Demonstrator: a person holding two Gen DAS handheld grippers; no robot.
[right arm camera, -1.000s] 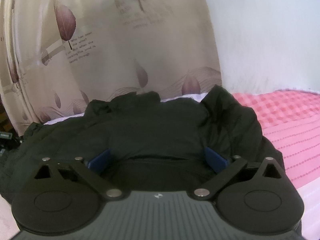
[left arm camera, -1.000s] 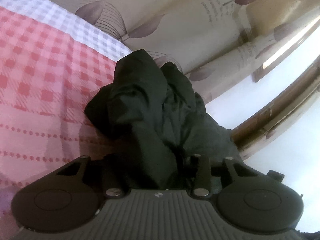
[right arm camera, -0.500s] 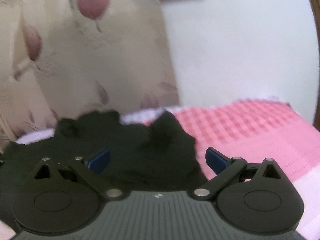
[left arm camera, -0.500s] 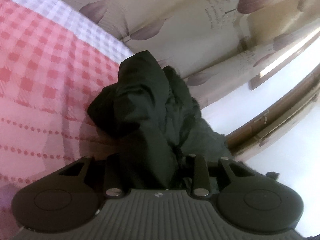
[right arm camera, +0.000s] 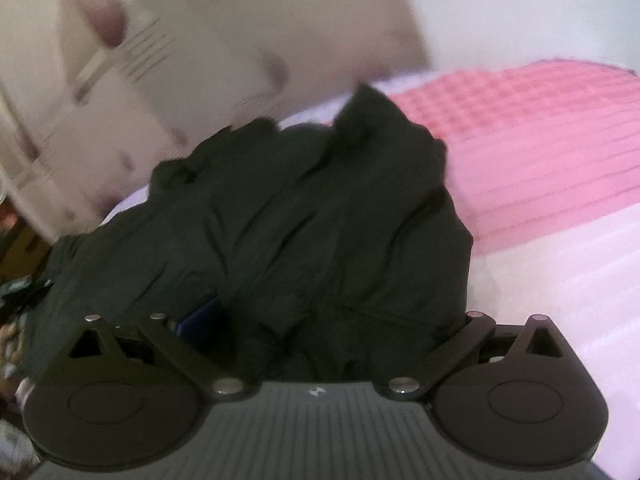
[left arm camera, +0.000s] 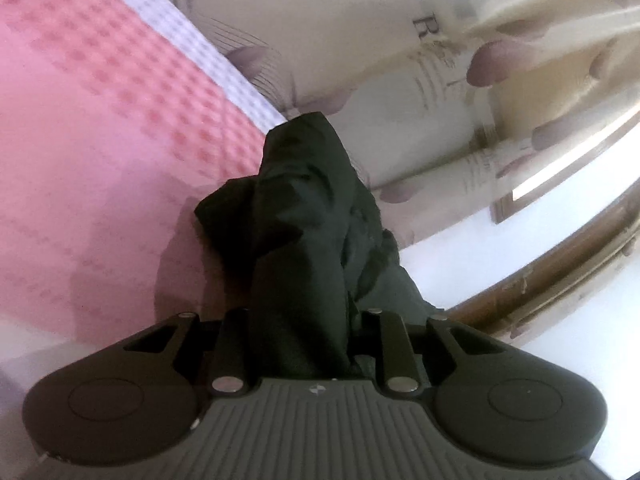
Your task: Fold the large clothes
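Note:
A large dark green garment (left arm camera: 304,216) lies bunched on a pink checked bedspread (left arm camera: 100,128). My left gripper (left arm camera: 300,340) is shut on a thick fold of it, and the cloth rises in a rumpled heap ahead of the fingers. In the right wrist view the same garment (right arm camera: 320,216) fills the middle, spread in creases over the bedspread (right arm camera: 540,152). My right gripper (right arm camera: 320,320) is open, its jaws set wide with the cloth lying between and over them; one blue pad (right arm camera: 200,312) shows at the left, the other is hidden.
A beige curtain with a purple leaf print (left arm camera: 400,60) hangs behind the bed, also in the right wrist view (right arm camera: 180,40). A white wall and a brown wooden frame (left arm camera: 560,272) are at the right. Clutter (right arm camera: 16,320) sits at the left edge beside the bed.
My left gripper has kept its hold and swung, so the bed fills more of its view. My right gripper, open throughout, swung sideways and then moved in over the garment, which now covers its fingers.

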